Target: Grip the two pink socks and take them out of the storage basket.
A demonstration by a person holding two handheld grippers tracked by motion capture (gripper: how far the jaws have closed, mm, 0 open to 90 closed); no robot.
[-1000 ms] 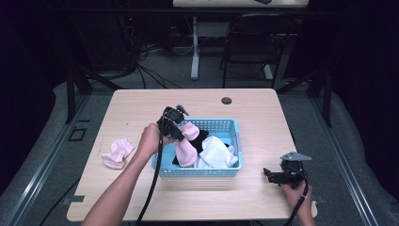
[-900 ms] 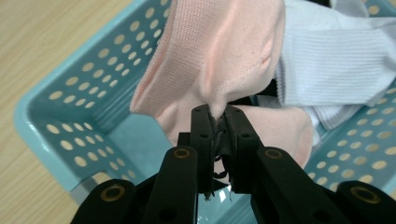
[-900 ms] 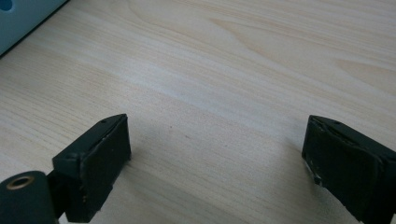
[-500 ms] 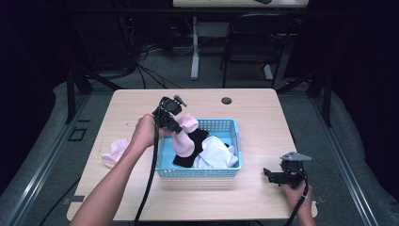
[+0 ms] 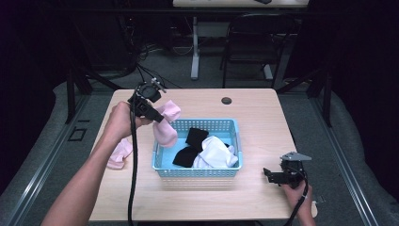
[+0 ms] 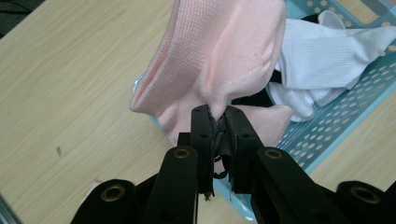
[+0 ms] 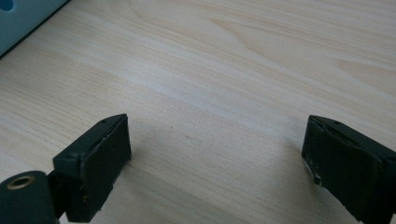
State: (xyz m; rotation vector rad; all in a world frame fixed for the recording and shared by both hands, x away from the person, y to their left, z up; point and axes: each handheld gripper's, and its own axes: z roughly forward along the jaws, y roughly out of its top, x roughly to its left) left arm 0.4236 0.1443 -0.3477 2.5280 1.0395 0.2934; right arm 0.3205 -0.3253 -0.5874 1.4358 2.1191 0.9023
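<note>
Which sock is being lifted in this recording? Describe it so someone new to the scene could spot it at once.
Start at the light blue perforated plastic basket in the middle of the wooden table. Above its left rim hangs a pale pink knitted sock, pinched in the shut left gripper. Unlike the other pink sock lying flat on the table, it dangles in the air.

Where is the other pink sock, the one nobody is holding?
In the high view, the loose pink sock lies flat on the table's left side, just left of the blue basket, beside the person's left forearm.
</note>
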